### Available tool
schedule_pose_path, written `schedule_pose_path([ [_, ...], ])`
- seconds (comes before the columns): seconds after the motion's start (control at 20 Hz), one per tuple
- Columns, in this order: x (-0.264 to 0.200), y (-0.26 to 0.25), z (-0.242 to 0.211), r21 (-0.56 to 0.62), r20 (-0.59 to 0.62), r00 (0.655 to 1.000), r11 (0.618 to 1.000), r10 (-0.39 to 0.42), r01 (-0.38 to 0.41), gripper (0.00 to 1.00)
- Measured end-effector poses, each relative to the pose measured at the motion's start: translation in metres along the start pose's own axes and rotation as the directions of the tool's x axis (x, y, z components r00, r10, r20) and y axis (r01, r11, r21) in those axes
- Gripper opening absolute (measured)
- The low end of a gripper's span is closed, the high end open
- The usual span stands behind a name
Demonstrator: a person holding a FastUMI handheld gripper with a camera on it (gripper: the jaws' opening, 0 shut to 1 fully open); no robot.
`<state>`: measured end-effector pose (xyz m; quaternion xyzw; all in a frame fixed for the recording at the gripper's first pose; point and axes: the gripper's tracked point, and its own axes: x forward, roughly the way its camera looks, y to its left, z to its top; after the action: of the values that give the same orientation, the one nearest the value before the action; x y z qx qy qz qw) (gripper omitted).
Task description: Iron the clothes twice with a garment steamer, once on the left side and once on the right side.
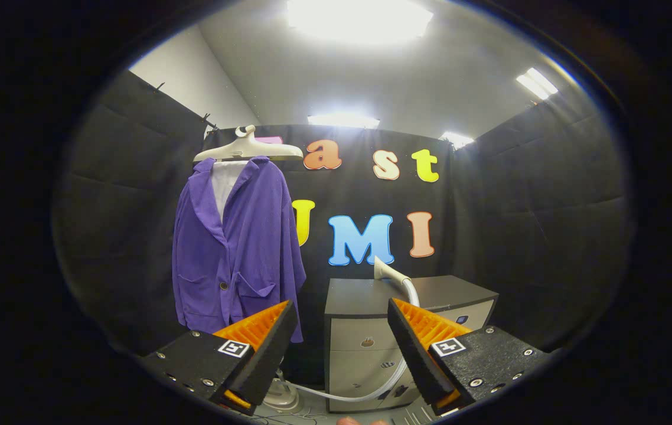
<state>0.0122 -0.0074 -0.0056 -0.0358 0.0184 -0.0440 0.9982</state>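
Your gripper (342, 339) has its jaws wide and empty. You're at the pickup step, it seems: the steamer head (384, 270) lies beyond them on the cabinet (359, 295); the purple jacket (235, 248) waits beyond the left jaw.

1. Grey cabinet (371, 342) with drawers, standing on the floor at 6 o'clock, dark flat top.
2. White hanger (247, 150) at 11 o'clock, hooked high against the black wall cloth.
3. Ceiling lights: large bright panel (359, 18) at 12 o'clock, smaller strip (537, 82) at 2 o'clock.
4. White wall patch (194, 82) at 11 o'clock, above the cloth's top edge.
5. Thin cables on the floor (289, 418) at 6 o'clock.
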Motion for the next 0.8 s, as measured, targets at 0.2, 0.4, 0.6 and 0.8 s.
schedule_pose_path([
  [0.2, 0.015, -0.012, -0.003, -0.024, 0.002, 1.0, 0.999, -0.021, 0.021, 0.95],
  [0.4, 0.063, -0.034, -0.001, -0.023, 0.007, 1.0, 0.999, -0.024, 0.024, 0.95],
  [0.6, 0.142, -0.076, 0.005, 0.031, -0.018, 0.999, 0.999, -0.042, 0.042, 0.95],
  [0.8, 0.222, -0.113, 0.024, 0.053, -0.005, 0.999, 0.998, -0.036, 0.036, 0.95],
])
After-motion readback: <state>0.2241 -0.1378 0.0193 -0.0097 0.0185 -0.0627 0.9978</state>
